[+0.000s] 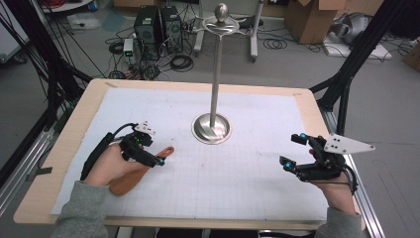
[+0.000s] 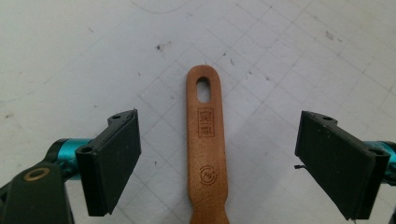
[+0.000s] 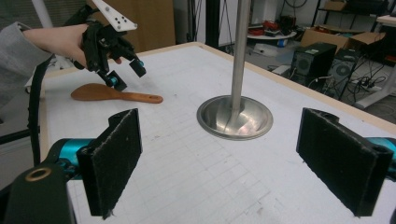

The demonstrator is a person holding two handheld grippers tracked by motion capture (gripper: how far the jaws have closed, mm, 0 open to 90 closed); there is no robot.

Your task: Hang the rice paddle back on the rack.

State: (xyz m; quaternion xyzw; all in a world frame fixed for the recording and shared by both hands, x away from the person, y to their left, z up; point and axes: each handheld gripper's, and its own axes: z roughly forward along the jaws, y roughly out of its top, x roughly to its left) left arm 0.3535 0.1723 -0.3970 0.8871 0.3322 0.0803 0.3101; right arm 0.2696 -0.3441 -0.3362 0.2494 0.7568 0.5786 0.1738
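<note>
Under my left gripper (image 1: 148, 151), jaws wide and empty, lies the flat brown wooden spatula (image 2: 206, 154), handle between them; my hand hides part of its blade. My right gripper (image 1: 295, 151) hangs open, holding nothing.

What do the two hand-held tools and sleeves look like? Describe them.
Each hand-held black tool, left and right, has flat black padded fingers on teal mounts and a trailing black cable. The right tool carries a grey three-cornered plate with dark dots. Both grey sleeves look like soft knit.
</note>
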